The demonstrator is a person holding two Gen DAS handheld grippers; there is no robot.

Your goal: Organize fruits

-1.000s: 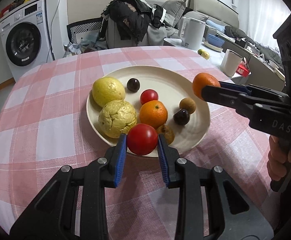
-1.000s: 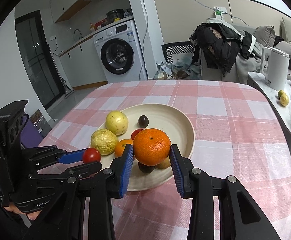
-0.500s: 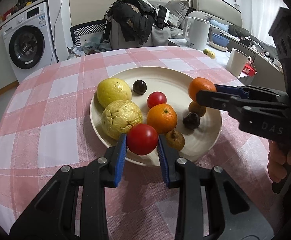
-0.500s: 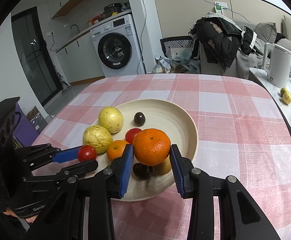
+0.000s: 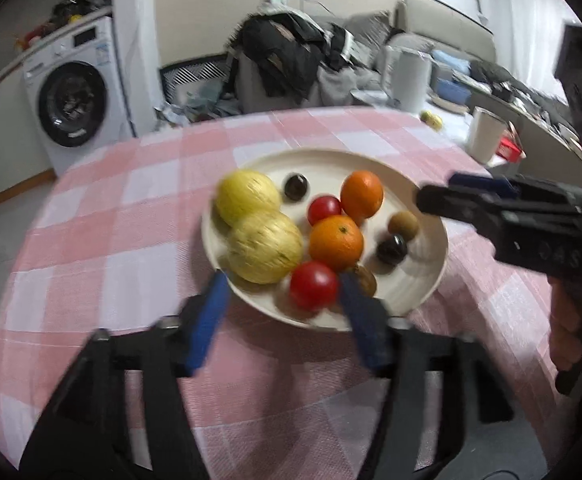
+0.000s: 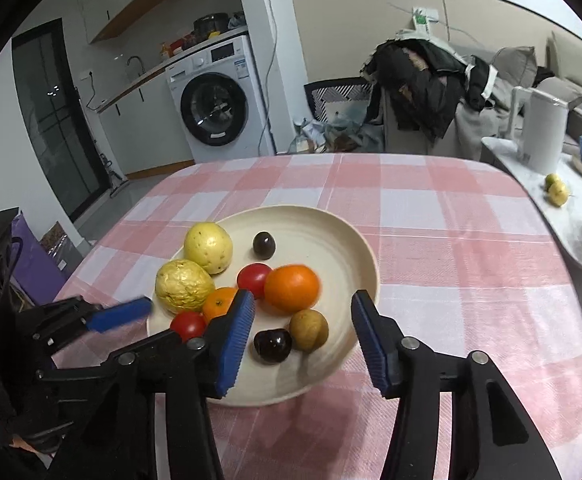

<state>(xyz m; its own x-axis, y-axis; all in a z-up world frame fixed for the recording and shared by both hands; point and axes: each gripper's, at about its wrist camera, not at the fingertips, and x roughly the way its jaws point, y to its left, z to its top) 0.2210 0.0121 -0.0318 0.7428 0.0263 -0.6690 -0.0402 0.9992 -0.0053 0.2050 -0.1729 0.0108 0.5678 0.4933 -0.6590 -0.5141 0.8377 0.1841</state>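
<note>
Red and round, the tomato (image 5: 314, 285) lies at the near edge of the cream plate (image 5: 431, 280), right between the spreading blue pads of our left gripper (image 5: 281, 312); those jaws are opening and no longer press on it. Being round, it has no long axis to line up with. The larger orange (image 6: 292, 287) rests further in on the plate, just ahead of our right gripper (image 6: 303, 332), whose jaws are also opening with nothing clamped; a dark plum (image 6: 273, 345) and a brown fruit (image 6: 309, 329) show in the gap below it. Both tools are empty, so we judge the next move is drawing back from the plate, and the left is nearer its fruit. Around them lie two yellow fruits (image 6: 195, 268), the pink checked tablecloth (image 6: 451, 220), and beyond it a washing machine (image 6: 219, 100) and a white kettle (image 6: 541, 132).
</note>
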